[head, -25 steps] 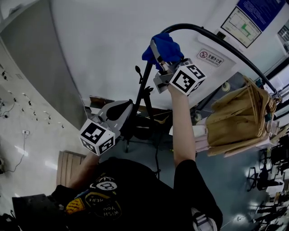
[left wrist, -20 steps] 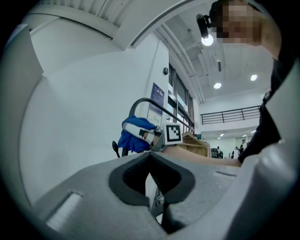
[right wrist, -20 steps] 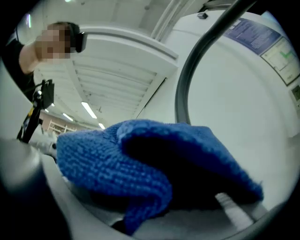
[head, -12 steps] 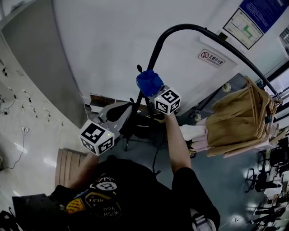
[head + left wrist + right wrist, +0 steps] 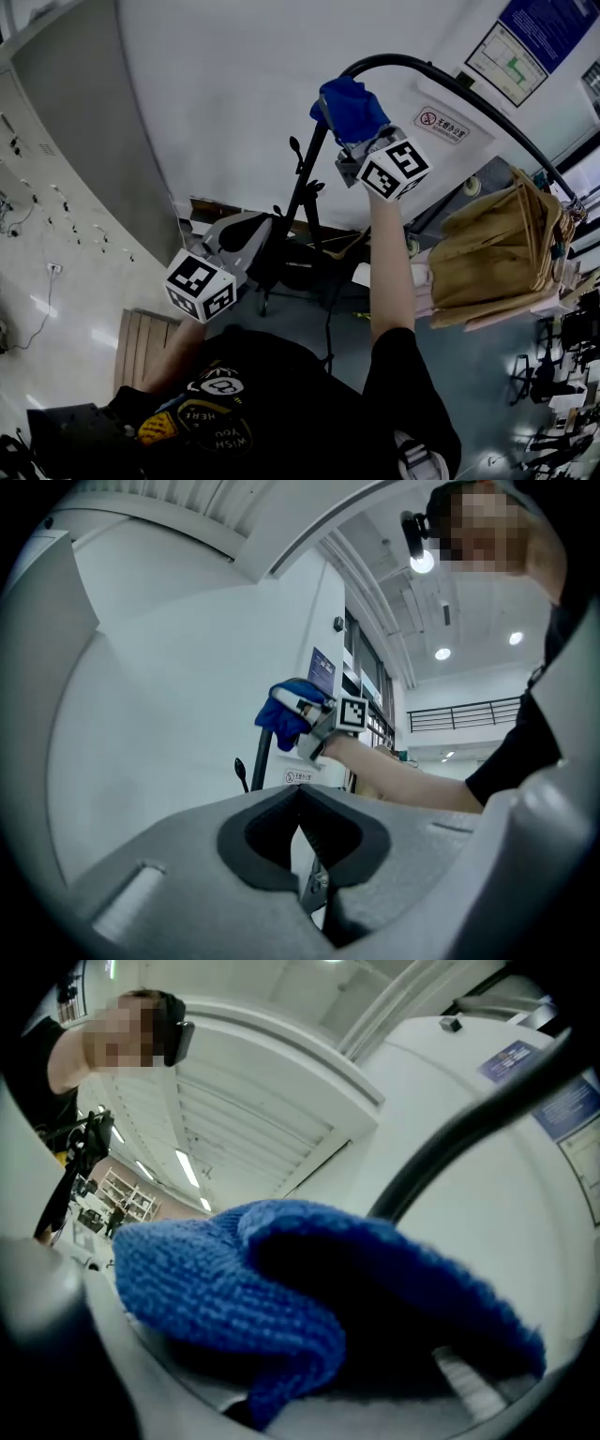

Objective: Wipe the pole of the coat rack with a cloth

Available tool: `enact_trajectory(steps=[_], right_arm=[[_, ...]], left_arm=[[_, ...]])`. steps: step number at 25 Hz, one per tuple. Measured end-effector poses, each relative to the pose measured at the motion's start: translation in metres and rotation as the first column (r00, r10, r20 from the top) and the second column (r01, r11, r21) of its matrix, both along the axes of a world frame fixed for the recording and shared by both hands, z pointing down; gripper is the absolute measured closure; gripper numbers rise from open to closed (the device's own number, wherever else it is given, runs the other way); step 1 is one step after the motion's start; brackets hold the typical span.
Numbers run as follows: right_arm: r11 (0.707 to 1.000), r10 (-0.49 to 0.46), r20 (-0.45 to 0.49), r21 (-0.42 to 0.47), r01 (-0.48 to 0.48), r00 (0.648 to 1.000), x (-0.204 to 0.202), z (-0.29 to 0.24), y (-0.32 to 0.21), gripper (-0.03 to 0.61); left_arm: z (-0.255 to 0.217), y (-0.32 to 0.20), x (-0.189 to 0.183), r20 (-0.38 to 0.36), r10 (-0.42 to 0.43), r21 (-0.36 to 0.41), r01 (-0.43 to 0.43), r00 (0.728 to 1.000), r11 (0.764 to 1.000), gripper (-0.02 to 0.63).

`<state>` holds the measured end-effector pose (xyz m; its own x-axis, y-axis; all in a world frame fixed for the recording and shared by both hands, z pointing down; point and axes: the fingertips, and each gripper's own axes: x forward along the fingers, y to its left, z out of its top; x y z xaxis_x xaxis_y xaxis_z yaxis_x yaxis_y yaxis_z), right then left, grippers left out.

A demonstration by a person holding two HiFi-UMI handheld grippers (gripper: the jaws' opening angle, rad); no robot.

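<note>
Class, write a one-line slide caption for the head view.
Right gripper holds a blue cloth at the bend of the coat rack pole; left gripper hangs low.

Right arm stretched up, right gripper (image 5: 351,129) at upper centre, clamped on a blue knitted cloth (image 5: 349,103); left gripper (image 5: 251,232) low at left, jaws together.

1. Tan garments (image 5: 497,258) hang bunched together at the right.
2. A blue poster (image 5: 542,23) and a framed chart (image 5: 506,58) sit high on the white wall.
3. A small warning sign (image 5: 441,122) is fixed just below them.
4. A slatted wooden board (image 5: 142,349) lies on the floor, lower left.
</note>
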<state>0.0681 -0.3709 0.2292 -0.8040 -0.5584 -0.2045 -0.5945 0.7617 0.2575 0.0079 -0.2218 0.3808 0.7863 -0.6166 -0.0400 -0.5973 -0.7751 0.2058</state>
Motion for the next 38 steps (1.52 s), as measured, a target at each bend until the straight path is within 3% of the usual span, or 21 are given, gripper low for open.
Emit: enact_trajectory(steps=[5, 7, 9, 12, 15, 18, 24, 28, 31, 33, 38], right_arm=[[0.981, 0.113, 0.200, 0.134, -0.141, 0.973, 0.041, -0.106, 0.008, 0.566], [0.975, 0.137, 0.303, 0.127, -0.182, 0.943, 0.063, -0.126, 0.012, 0.566], [0.973, 0.145, 0.330, 0.123, -0.195, 0.933, 0.068, -0.126, 0.012, 0.566], [0.977, 0.143, 0.264, 0.115, -0.178, 0.954, 0.049, -0.099, 0.006, 0.566], [0.995, 0.087, 0.156, 0.038, -0.094, 0.984, 0.016, -0.053, -0.002, 0.566], [0.997, 0.071, 0.059, -0.037, -0.069, 0.996, -0.001, 0.010, -0.002, 0.566], [0.963, 0.054, -0.139, -0.255, -0.089, 0.989, -0.009, 0.170, 0.001, 0.566], [0.943, 0.047, -0.143, -0.320, -0.091, 0.989, -0.010, 0.218, 0.007, 0.566], [0.941, 0.043, -0.181, -0.324, -0.100, 0.983, -0.013, 0.219, 0.008, 0.566], [0.953, 0.040, -0.192, -0.288, -0.095, 0.981, -0.015, 0.193, 0.005, 0.566], [0.988, 0.103, -0.088, -0.109, -0.112, 0.991, -0.004, 0.047, -0.005, 0.566]], left_arm=[[-0.001, 0.000, 0.000, -0.008, -0.003, -0.003, 0.003, 1.000, 1.000, 0.614], [-0.002, 0.000, 0.001, -0.009, -0.002, -0.002, 0.002, 1.000, 1.000, 0.614], [-0.001, 0.000, 0.003, -0.008, 0.003, 0.000, -0.003, 1.000, 1.000, 0.614], [0.000, 0.000, 0.005, -0.005, 0.013, -0.001, -0.013, 1.000, 1.000, 0.614], [-0.001, 0.001, 0.008, -0.003, 0.024, -0.001, -0.024, 1.000, 1.000, 0.614], [-0.002, 0.002, 0.010, -0.017, 0.027, -0.002, -0.027, 1.000, 1.000, 0.614], [0.009, 0.002, 0.007, -0.004, 0.017, -0.028, -0.017, 1.000, 0.999, 0.614], [0.010, 0.004, 0.006, 0.000, 0.016, -0.033, -0.016, 1.000, 0.999, 0.614], [0.010, 0.005, 0.006, 0.002, 0.018, -0.033, -0.018, 1.000, 0.999, 0.614], [0.010, 0.007, 0.003, 0.002, 0.017, -0.035, -0.017, 1.000, 0.999, 0.614], [0.009, 0.008, -0.001, 0.003, 0.013, -0.039, -0.012, 1.000, 0.999, 0.614]])
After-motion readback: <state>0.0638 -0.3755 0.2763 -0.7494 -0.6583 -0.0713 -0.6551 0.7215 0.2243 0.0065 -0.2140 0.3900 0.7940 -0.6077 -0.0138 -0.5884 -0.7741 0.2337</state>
